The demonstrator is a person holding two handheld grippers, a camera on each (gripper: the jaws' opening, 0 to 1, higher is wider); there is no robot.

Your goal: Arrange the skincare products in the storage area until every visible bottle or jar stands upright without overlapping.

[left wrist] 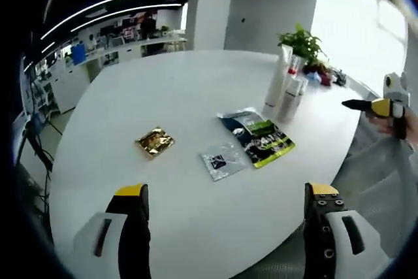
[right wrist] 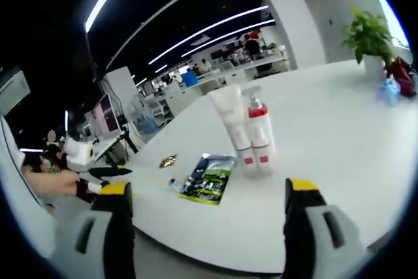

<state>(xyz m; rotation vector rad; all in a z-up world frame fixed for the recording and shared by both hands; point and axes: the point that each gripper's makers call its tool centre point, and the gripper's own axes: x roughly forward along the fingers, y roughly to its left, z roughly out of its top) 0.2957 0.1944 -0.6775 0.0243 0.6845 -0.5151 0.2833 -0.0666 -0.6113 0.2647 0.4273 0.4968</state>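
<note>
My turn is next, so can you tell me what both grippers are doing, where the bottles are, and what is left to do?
Left gripper: open, holding nothing, hanging over the near edge of the white table.
Right gripper: open, holding nothing, aimed at the bottles.
Tube and pump bottle: both upright, side by side at the far part of the table; they look very close, maybe touching.
Flat things: dark-green packet, small clear packet, gold packet, all lying apart.
Done: bottles already stand up.
Left: probably check the two bottles do not overlap; the packets look untouched.
</note>
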